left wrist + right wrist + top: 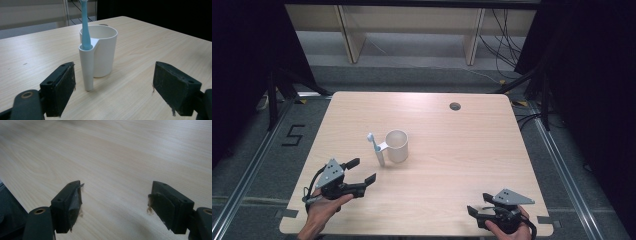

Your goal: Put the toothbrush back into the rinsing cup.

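One cup: a white cup [397,145] stands upright near the middle of the counter [462,165], with a narrow white side tube [86,67] joined to its wall.
Toothbrush: a light blue toothbrush [85,25] stands upright in that side tube, its head at the top, rising above the cup's rim.
Cup seen from the left claw: in the left gripper view the tube faces the camera and the cup sits behind it, both in the gap between the two jaws but farther off, touching neither.
Left claw: the left claw [362,170] is spread wide with nothing between its jaws; it sits near the counter's front left, just short of the cup, pointing up and right toward it.
Left hand: the left hand [326,205] comes in from the bottom edge, angled toward the cup, fingers wrapped under the claw's body, with the grey plate on top.
Right claw: the right claw [477,204] is likewise spread wide and holds nothing; its jaws point left across the counter at the front right corner, well apart from the cup.
Right hand: the right hand [511,231] grips the claw's body from below at the counter's front edge.
Right gripper view: bare wood grain lies between and beyond the jaws.
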Action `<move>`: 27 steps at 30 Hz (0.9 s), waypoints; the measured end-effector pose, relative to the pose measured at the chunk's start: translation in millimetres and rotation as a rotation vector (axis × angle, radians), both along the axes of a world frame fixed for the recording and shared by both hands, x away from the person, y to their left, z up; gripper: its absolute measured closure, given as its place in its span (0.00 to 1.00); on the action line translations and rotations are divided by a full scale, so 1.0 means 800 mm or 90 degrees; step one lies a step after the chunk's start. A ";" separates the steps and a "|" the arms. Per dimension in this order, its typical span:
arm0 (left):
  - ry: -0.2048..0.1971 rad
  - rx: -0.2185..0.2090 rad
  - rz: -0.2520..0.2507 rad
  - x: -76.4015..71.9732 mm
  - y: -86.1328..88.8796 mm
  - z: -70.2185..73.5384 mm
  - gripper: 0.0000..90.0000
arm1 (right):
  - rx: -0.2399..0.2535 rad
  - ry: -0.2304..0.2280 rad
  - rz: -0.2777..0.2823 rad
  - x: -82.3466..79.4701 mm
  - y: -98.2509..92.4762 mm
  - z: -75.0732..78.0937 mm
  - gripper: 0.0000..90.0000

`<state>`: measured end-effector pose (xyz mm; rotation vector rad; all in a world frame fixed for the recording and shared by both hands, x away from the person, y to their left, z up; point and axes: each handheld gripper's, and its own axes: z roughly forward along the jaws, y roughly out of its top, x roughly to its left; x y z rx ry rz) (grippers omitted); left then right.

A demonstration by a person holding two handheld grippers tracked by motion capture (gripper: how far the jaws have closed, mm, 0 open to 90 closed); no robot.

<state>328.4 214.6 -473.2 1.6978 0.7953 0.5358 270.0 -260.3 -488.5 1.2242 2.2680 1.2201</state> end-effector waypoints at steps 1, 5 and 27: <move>0.004 0.001 -0.002 -0.003 -0.001 -0.001 0.19 | 0.003 0.004 -0.002 -0.001 0.000 0.001 0.29; 0.004 -0.003 -0.009 -0.008 -0.002 -0.002 0.19 | 0.000 0.000 0.000 0.000 0.000 0.000 0.29; 0.039 0.009 -0.037 -0.049 0.001 -0.007 0.18 | 0.000 0.001 0.003 0.000 0.001 0.000 0.29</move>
